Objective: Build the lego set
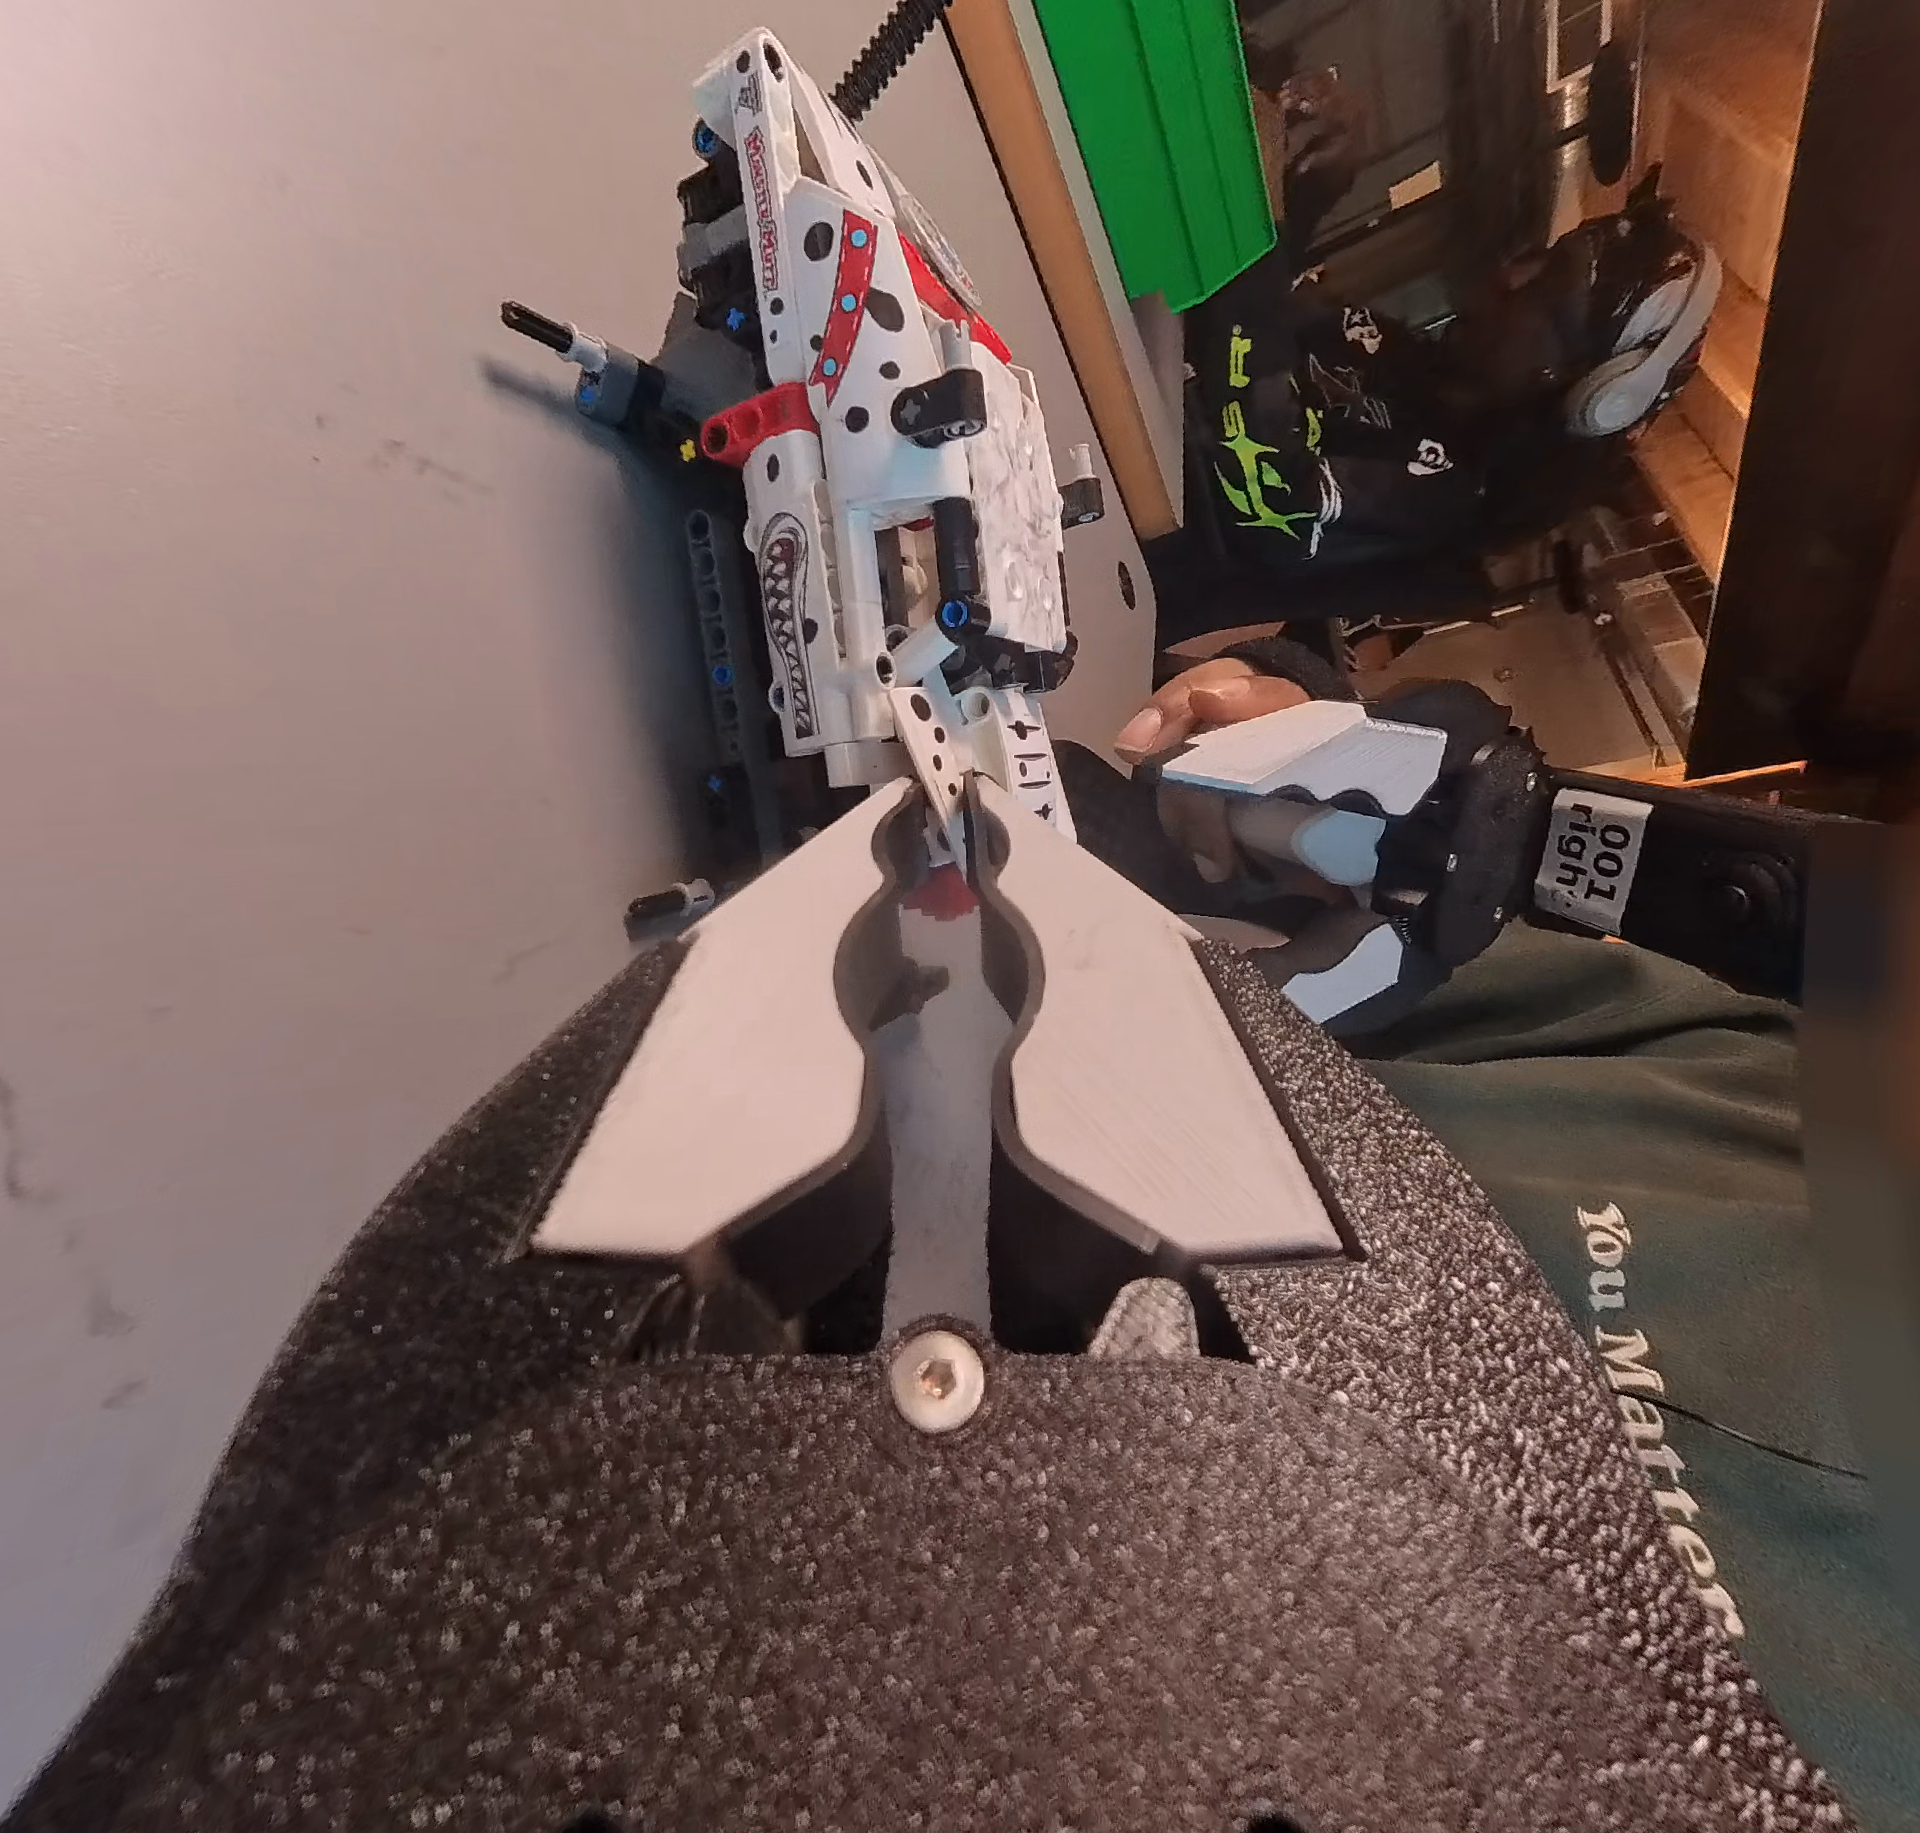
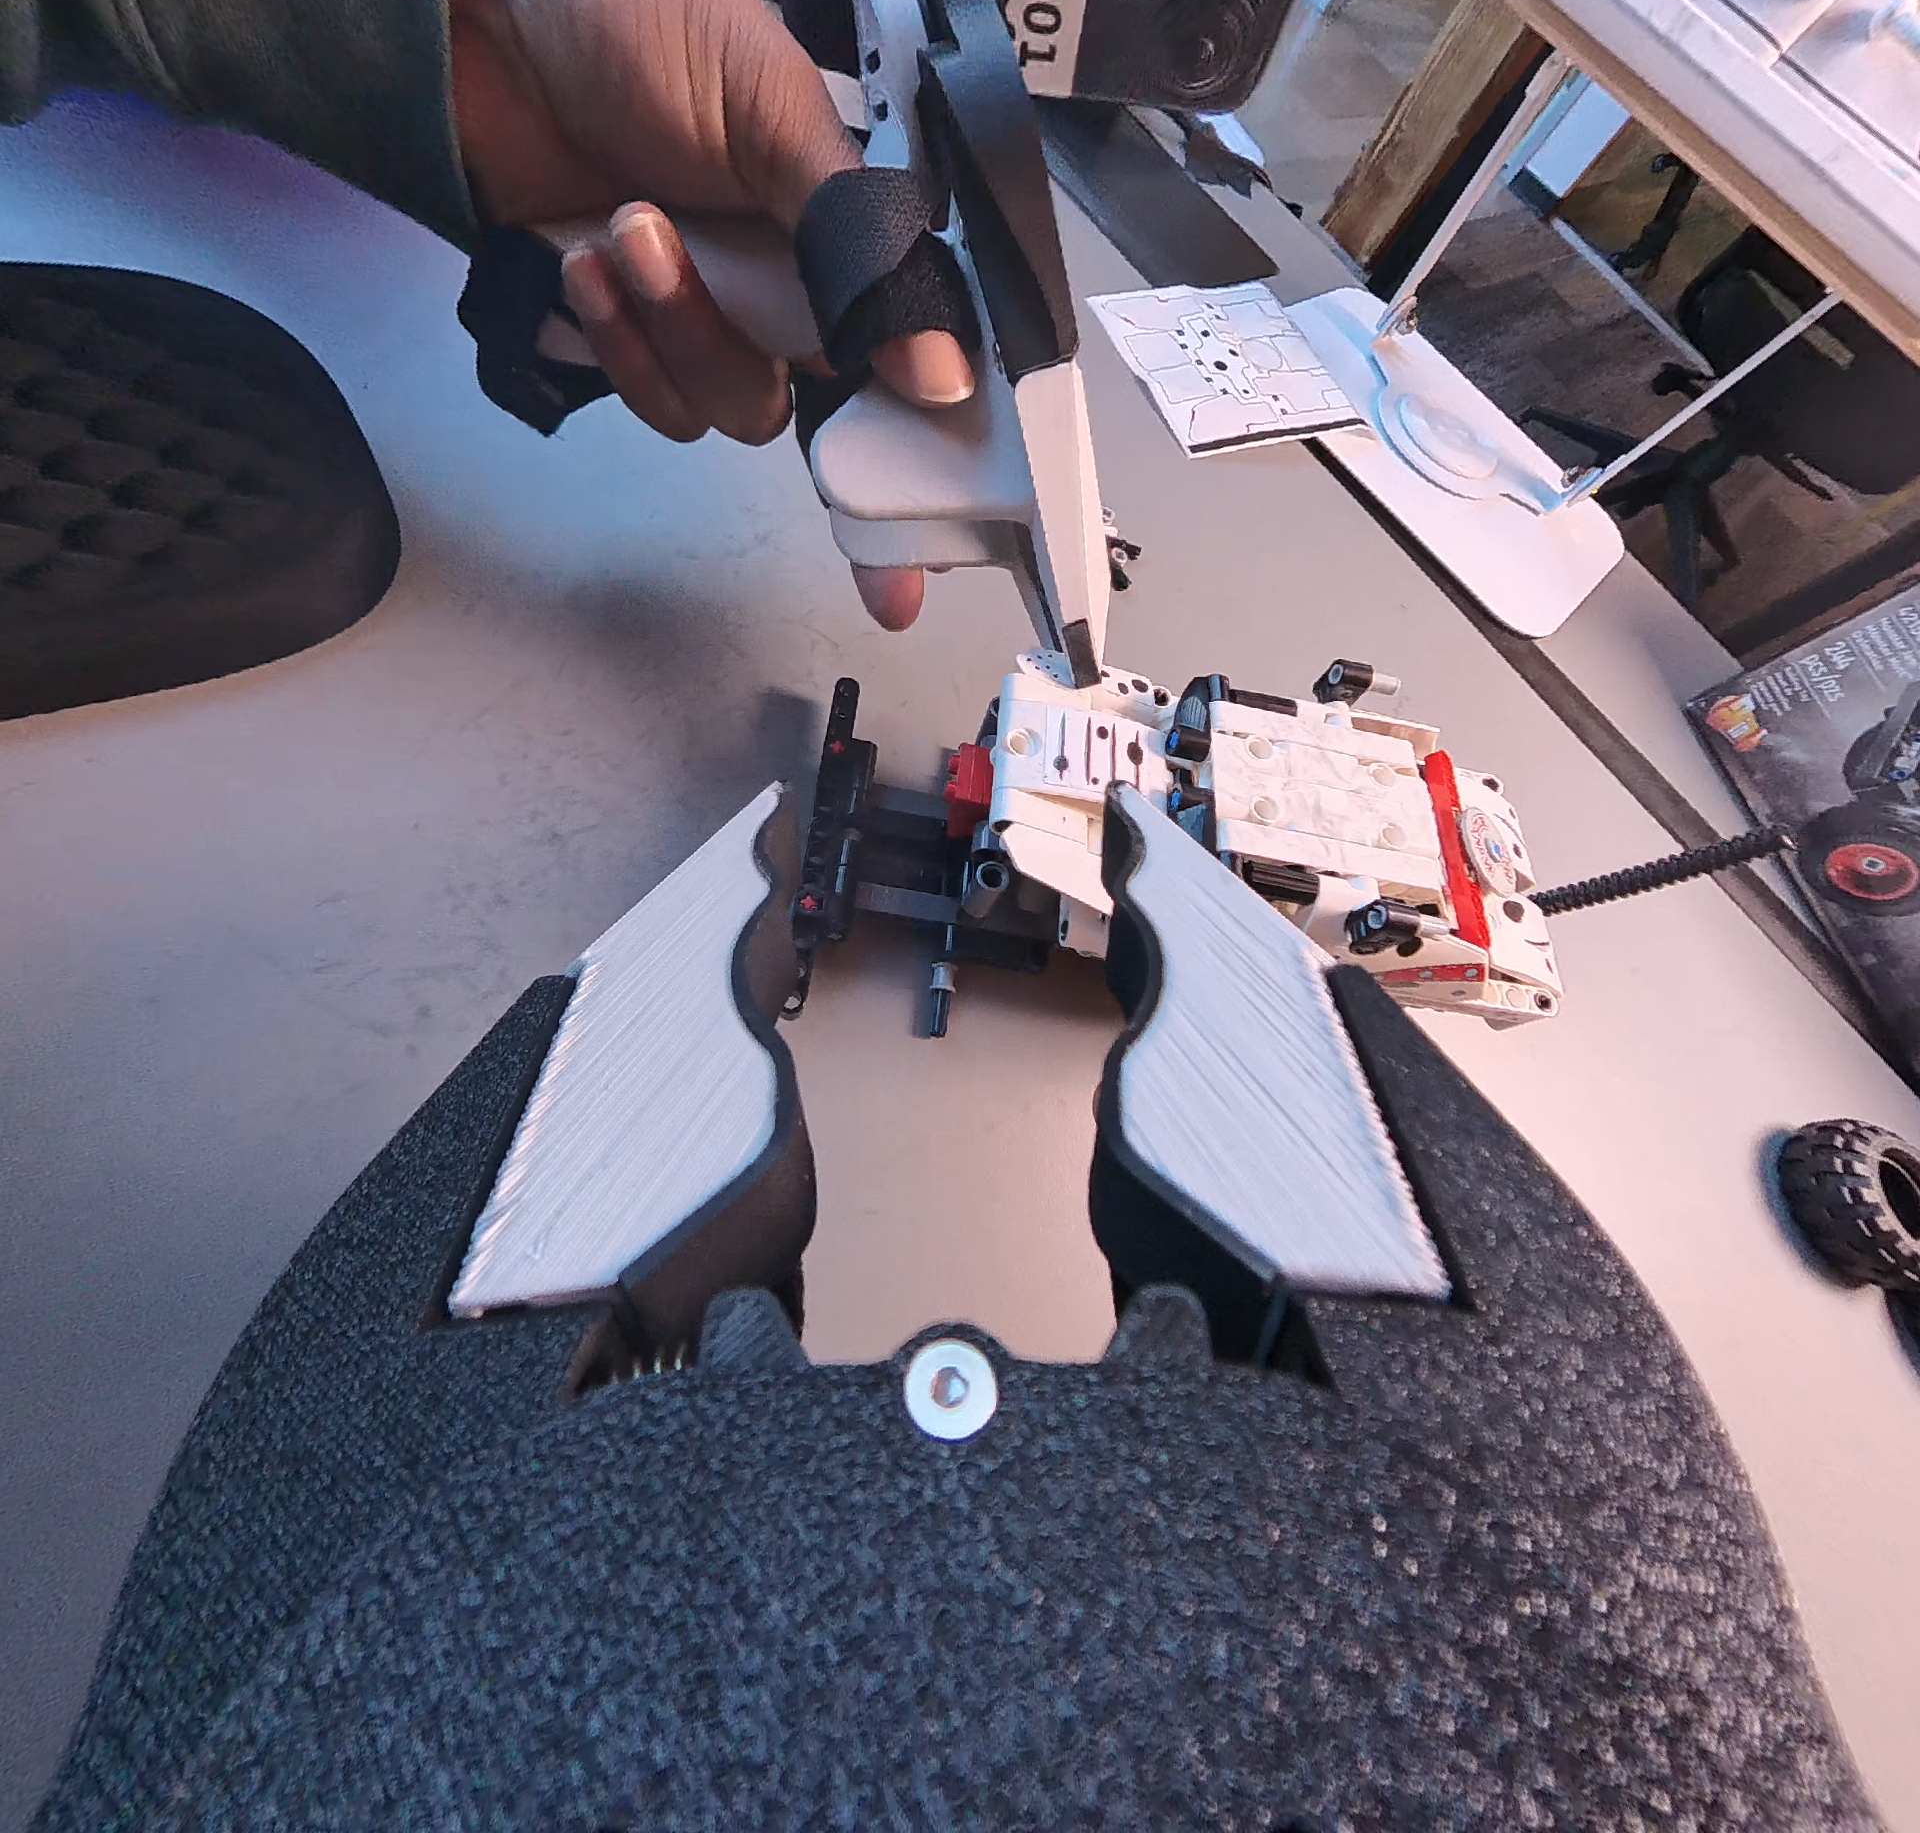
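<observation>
The Lego truck (image 1: 883, 401), white with black spots and red trim, lies on the pale table (image 1: 312, 536). My left gripper (image 1: 948, 796) is shut on a white spotted panel (image 1: 935, 744) at the truck's front end. In the right wrist view the truck (image 2: 1278, 807) sits on a black and grey chassis frame (image 2: 836, 827). The left gripper's fingertips (image 2: 1075, 656) pinch its far front edge from above. My right gripper (image 2: 945, 812) is open and empty, just in front of the chassis, with its right fingertip beside the white body. It also shows in the left wrist view (image 1: 1299, 775).
A loose black tyre (image 2: 1860, 1212) lies at the right. The set's box (image 2: 1829, 744) sits at the table's right edge. A sticker sheet (image 2: 1216, 365) and a white stand base (image 2: 1455, 474) are behind the truck. A black coiled tail (image 2: 1662, 874) sticks out of the truck's rear. About 6 centimeters separates my left fingertips from my right.
</observation>
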`<state>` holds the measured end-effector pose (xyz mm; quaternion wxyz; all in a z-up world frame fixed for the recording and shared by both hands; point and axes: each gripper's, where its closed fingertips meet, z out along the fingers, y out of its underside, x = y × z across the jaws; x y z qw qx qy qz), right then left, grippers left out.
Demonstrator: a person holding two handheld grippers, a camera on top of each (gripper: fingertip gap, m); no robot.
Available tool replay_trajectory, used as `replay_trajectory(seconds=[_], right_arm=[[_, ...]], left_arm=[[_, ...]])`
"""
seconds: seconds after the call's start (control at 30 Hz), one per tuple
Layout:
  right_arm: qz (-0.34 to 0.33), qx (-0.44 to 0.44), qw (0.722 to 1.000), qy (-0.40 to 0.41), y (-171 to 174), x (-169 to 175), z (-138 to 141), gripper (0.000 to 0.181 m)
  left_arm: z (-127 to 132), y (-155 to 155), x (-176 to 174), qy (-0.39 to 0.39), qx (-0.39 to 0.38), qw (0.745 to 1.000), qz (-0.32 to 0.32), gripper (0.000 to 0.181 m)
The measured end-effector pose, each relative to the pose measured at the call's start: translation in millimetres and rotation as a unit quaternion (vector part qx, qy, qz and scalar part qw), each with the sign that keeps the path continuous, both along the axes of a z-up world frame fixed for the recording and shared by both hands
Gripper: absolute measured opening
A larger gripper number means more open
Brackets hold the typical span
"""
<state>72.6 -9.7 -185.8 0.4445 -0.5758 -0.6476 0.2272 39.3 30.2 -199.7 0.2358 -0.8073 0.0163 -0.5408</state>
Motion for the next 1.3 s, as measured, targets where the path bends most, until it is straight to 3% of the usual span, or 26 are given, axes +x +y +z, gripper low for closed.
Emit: replay_trajectory(seconds=[0.27,0.33,0.47,0.53,0.63,0.73,0.87,1.03,1.13,1.23,1.3], right_arm=[[0.001,0.000,1.000,0.006,0,-1,3,0.057],[0.000,-0.001,1.000,0.008,0,0,3,0.057],[0.004,0.008,1.000,0.026,4,5,5,0.059],[0.003,0.010,0.999,0.050,8,9,9,0.059],[-0.004,-0.007,0.996,0.087,14,14,17,0.059],[-0.019,-0.012,0.995,0.092,21,18,16,0.058],[-0.025,-0.003,0.996,0.086,25,18,7,0.049],[-0.031,0.059,0.996,0.059,32,18,-7,0.019],[-0.023,0.079,0.995,0.061,30,17,-9,0.016],[-0.019,0.079,0.993,0.082,27,15,-3,0.014],[-0.018,0.083,0.992,0.098,25,15,4,0.012]], left_arm=[[-1,7,-12,0.140,0.068,0.988,0.007,0.010],[0,12,-22,0.188,0.116,0.975,0.026,0.029],[27,3,-24,0.224,0.242,0.942,0.069,0.065],[24,-8,-19,0.266,0.266,0.922,0.085,0.089],[13,-22,-8,0.323,0.288,0.895,0.111,0.101],[3,-29,4,0.359,0.291,0.879,0.119,0.101],[-12,-24,11,0.401,0.285,0.862,0.124,0.086],[-35,-7,10,0.438,0.258,0.855,0.106,0.080],[-46,-3,13,0.438,0.259,0.857,0.082,0.059],[-47,-2,10,0.429,0.260,0.863,0.064,0.057],[-45,-3,7,0.401,0.253,0.879,0.052,0.056]])
